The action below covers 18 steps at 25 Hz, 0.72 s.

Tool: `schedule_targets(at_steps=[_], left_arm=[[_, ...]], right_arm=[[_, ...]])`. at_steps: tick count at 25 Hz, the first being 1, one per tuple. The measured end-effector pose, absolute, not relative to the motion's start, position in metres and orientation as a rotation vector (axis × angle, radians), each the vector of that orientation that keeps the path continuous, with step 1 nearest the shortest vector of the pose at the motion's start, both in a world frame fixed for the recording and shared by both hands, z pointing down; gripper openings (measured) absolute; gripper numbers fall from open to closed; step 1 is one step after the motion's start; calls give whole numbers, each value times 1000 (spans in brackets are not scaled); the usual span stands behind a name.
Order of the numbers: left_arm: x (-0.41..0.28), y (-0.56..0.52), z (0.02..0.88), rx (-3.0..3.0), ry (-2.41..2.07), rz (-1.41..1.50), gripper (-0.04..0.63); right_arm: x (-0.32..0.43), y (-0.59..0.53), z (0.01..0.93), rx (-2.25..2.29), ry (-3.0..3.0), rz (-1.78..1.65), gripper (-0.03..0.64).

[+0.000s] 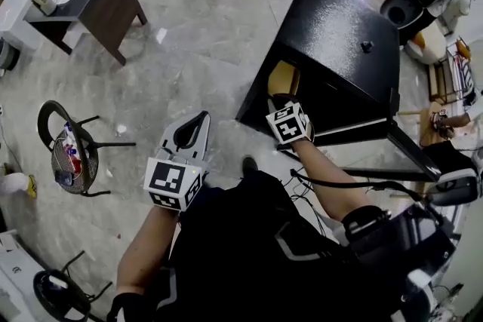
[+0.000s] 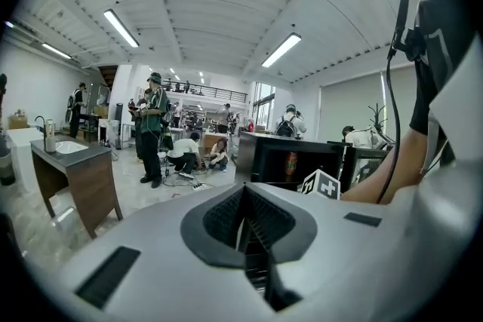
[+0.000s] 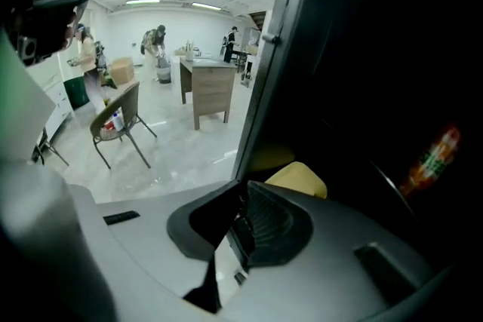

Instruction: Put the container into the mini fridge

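Container (image 1: 284, 79) (image 3: 299, 179) is seen just ahead of the right gripper (image 1: 282, 102) (image 3: 243, 221), untouched, inside the mini fridge (image 1: 343, 49) (image 3: 362, 79). Yellow, rounded; lower part hidden. Right jaws slightly parted, nothing grasped. Left gripper (image 1: 192, 132) (image 2: 243, 221) is held well apart, clenched, empty.

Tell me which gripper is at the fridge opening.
The right gripper, at the mini fridge opening beside the yellow container; the left gripper hangs over the floor.
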<state>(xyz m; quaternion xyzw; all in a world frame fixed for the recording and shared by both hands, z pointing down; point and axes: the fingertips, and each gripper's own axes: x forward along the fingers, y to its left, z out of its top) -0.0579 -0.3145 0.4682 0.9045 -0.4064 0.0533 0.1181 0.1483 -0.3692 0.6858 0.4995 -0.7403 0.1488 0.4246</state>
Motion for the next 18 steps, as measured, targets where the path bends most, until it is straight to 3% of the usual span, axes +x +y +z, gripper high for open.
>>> schedule_targets(at_steps=[7,18], left_arm=[[-62,-307,462,2710,-1029,128,9],[-61,-296,450,2770,-851,68,9]], right_arm=[[129,-347,627,1411,-1941,413,18],[118,-297,524,1650,-1977,336,18]])
